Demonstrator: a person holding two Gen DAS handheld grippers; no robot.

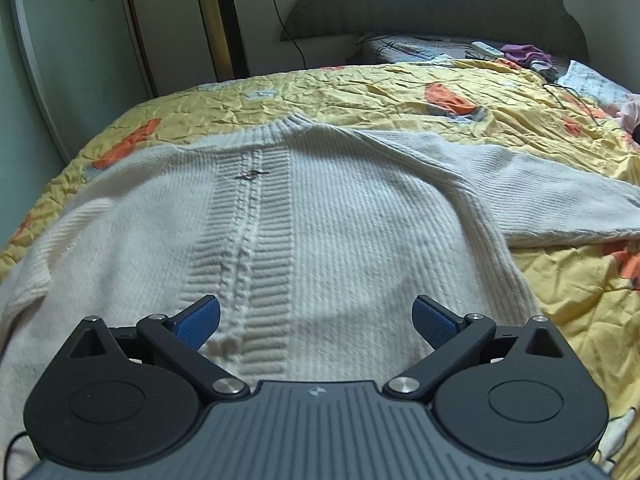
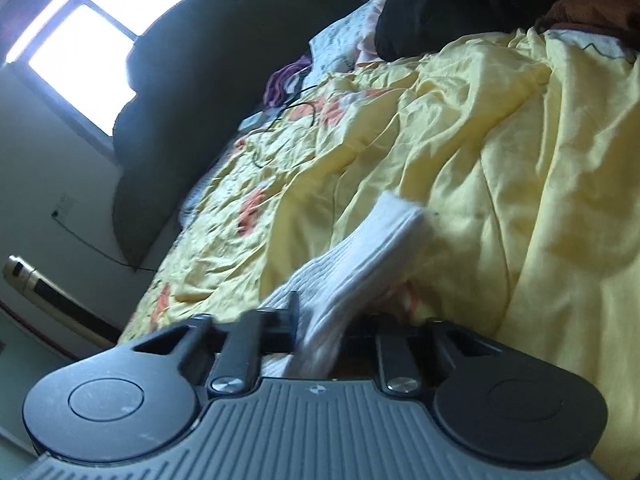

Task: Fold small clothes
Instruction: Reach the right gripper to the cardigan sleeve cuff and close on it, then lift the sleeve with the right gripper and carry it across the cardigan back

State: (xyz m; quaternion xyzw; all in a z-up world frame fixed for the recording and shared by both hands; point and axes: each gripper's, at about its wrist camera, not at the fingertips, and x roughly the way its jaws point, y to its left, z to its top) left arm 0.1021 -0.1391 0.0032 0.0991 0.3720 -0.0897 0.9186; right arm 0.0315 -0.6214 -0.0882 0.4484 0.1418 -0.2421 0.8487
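Observation:
A cream knit sweater (image 1: 340, 216) lies spread flat on the yellow bedspread (image 1: 360, 92), neck band at the far end, one sleeve (image 1: 560, 196) stretched out to the right. My left gripper (image 1: 316, 320) is open and empty, hovering over the sweater's lower body beside the cable-knit strip; its blue pads (image 1: 198, 322) stand wide apart. In the right wrist view my right gripper (image 2: 320, 332) is shut on the white ribbed sleeve (image 2: 360, 264) and holds it lifted off the bedspread (image 2: 520, 200), cuff pointing away. Its fingertips are hidden by the cloth.
A dark headboard (image 1: 440, 4) stands at the far end of the bed. A power strip (image 1: 486, 49), purple cloth (image 1: 524, 54) and a black cable (image 1: 572, 96) lie near it. Dark clothes (image 2: 460, 8) are piled at the right. A gold tower fan (image 1: 220, 20) stands by the wall.

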